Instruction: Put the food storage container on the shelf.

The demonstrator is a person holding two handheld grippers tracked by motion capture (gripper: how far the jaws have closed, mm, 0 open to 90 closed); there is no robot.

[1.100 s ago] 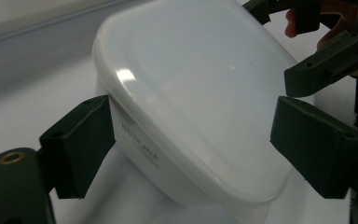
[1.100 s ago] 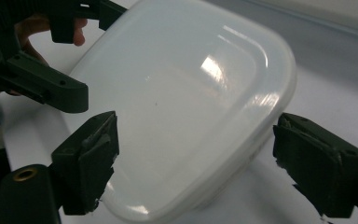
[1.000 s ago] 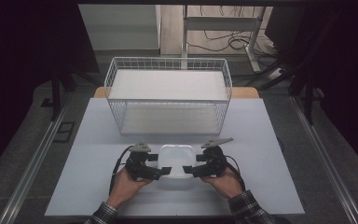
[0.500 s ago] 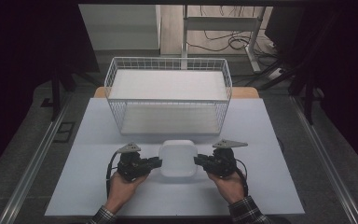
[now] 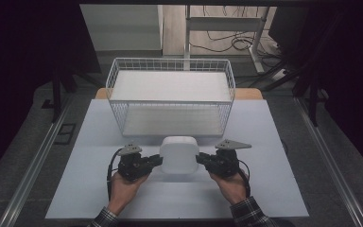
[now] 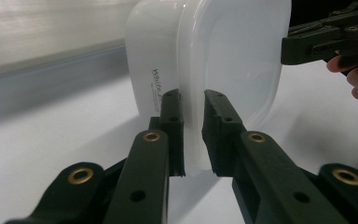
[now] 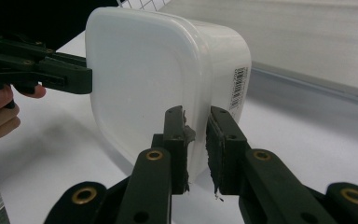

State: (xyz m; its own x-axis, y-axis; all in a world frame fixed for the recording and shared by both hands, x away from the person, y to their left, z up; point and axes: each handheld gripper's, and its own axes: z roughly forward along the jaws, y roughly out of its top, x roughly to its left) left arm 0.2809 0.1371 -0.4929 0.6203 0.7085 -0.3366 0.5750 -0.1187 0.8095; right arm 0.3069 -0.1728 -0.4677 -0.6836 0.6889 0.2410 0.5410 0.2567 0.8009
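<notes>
Dark room, pale tabletop, wire basket behind; both grippers' fingers apparently clamp white container rim.

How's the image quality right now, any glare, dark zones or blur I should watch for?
High view: surroundings are black, the white table evenly lit, the white plastic container nearly blends into it. Left gripper view: soft sheen on the container's lid, the near black fingers slightly soft. Right gripper view: barcode label readable, table background blurred, fingers sharp enough.
</notes>
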